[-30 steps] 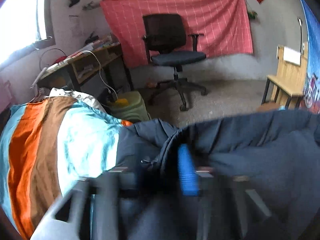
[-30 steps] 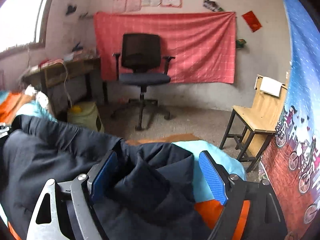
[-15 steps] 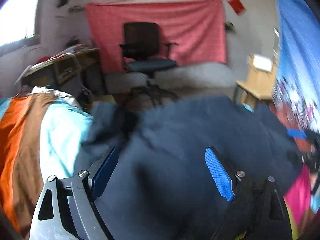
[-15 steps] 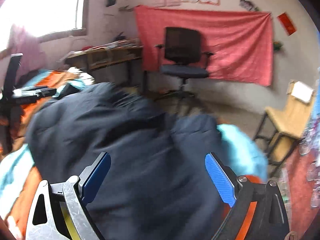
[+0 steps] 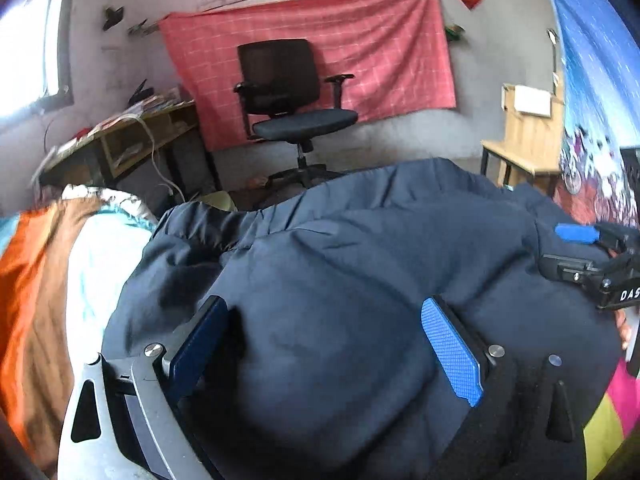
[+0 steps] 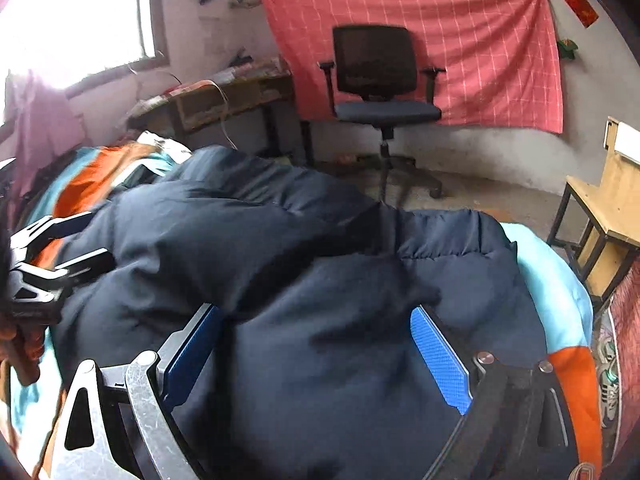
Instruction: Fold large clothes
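Dark navy puffer jacket (image 5: 360, 280) lying in a rounded, bunched heap on the bed, over the striped bedspread (image 5: 36, 300) (orange, brown, light blue). Elastic hem or waistband edge visible along the far side in left wrist view; far edge hangs toward the floor side.

Left gripper (image 5: 324, 344) hovering just above the jacket, jaws opening and already wide, fabric below and between the pads but not pinched. Right gripper (image 6: 316, 348) likewise spread wide over the jacket, nothing clamped. Each gripper also visible at the edge of the other's view, w/ a bit of hand behind.

Progress, judged: looks like one rough fold laid down and let go; bundle thick, uneven, not flat. Prob. left: smooth it, tuck loose edges, another fold or two. Sleeves not identifiable.

Beyond the bed: office chair (image 5: 296, 116), red checked cloth (image 5: 312, 64) on wall, cluttered desk (image 5: 120, 140) at left, wooden chair (image 6: 600, 216) at right.
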Available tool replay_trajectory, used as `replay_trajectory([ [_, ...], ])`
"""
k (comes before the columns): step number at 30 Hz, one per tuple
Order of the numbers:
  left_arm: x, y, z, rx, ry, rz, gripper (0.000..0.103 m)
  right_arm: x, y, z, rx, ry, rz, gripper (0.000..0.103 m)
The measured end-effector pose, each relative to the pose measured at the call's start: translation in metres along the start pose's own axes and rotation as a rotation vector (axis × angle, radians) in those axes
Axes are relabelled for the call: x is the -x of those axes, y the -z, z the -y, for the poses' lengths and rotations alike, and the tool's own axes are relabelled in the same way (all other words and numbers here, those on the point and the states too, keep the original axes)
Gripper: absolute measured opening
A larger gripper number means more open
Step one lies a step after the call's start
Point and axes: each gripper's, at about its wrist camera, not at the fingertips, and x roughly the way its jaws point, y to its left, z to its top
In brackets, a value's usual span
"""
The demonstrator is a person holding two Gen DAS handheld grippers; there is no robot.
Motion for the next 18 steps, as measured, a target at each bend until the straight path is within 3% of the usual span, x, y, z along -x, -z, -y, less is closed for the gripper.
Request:
replay_trajectory([
  [8, -0.016, -0.016, -0.047, 0.207, -0.036, 0.0, 0.096, -0.025, -0.011, 0.027, -0.059, 0.055, 0.006, 0.097],
  [18, -0.026, -0.015, -0.041, 0.168, -0.052, 0.007, 0.096, -0.053, -0.008, 0.037, -0.087, 0.053, -0.026, 0.102],
])
